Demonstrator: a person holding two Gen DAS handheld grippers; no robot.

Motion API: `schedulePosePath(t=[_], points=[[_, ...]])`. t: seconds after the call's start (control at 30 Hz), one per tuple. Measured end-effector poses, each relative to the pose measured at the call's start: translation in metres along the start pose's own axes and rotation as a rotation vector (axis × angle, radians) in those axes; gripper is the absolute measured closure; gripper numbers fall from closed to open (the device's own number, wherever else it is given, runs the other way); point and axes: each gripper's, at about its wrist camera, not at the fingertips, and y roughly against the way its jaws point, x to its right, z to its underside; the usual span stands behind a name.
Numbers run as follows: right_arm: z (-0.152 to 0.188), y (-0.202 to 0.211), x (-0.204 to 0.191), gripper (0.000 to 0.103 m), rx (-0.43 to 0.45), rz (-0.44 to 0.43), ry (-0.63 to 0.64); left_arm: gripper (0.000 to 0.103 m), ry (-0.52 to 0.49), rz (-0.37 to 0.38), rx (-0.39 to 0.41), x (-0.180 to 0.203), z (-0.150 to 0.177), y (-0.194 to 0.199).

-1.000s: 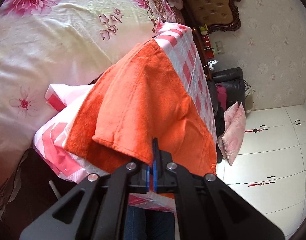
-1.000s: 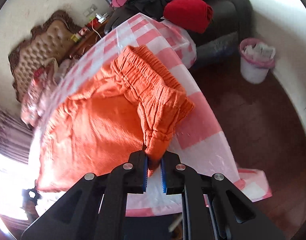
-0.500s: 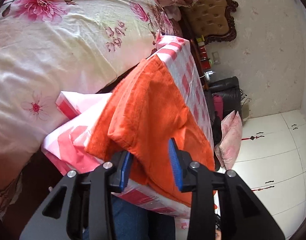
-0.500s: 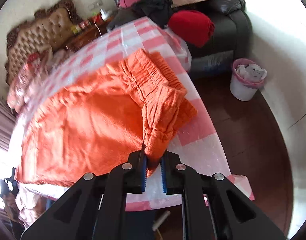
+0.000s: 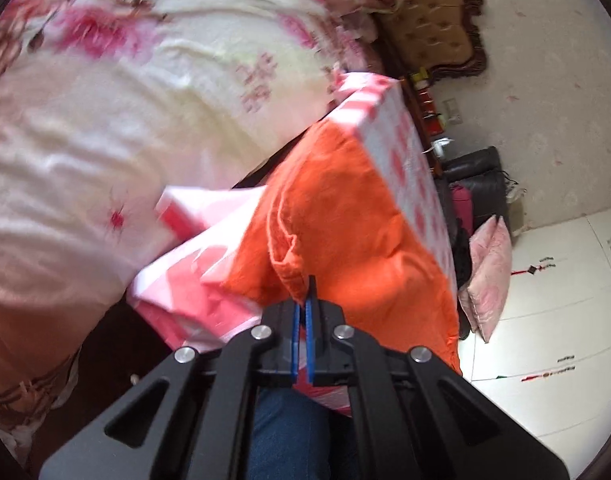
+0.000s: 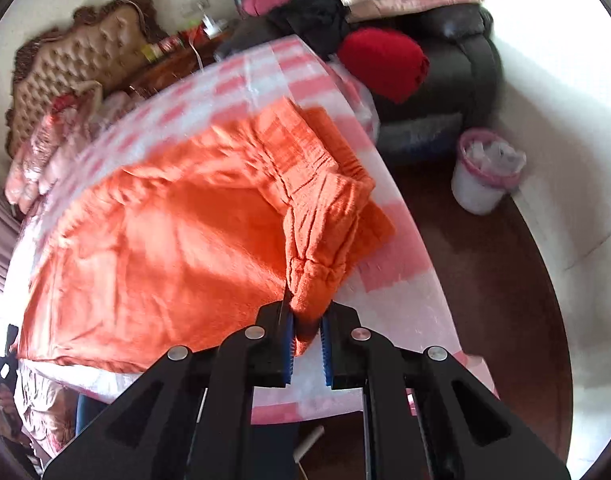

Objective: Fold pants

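Orange pants [image 5: 345, 220] lie spread on a table under a pink-and-white check cloth [image 5: 409, 152]. My left gripper [image 5: 303, 308] sits at the near left edge, its blue pads shut on a folded bit of the leg hem. In the right wrist view the pants [image 6: 165, 232] stretch away to the left, and the gathered waistband is bunched up towards me. My right gripper [image 6: 307, 332] is shut on that waistband corner, lifted a little off the check cloth [image 6: 405, 280].
A floral bed cover [image 5: 105, 120] and a tufted headboard [image 5: 437, 40] lie left of the table. A black armchair [image 6: 445, 80] holds a red bundle [image 6: 385, 64], beside a white bin [image 6: 485, 176]. Pink cushions [image 5: 489, 272] lean on the floor. A leg in jeans [image 5: 293, 432] is below.
My left gripper opened over the leg hem, shifted slightly, and has shut again on a fold of it. The right gripper kept its hold on the waistband and rolled a little.
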Motion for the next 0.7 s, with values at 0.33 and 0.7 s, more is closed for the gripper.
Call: schedulePosePath(t=[0.33, 0.7], points=[[0.008, -0.001, -0.007, 0.091, 0.004, 0.064, 0.046, 0.091, -0.044, -0.060, 0.046, 0.006, 0.003, 0.009], [0.035, 0.039, -0.002, 0.052, 0.136, 0.284, 0.078, 0.036, -0.479, -0.456, 0.521, 0.099, 0.055, 0.059]])
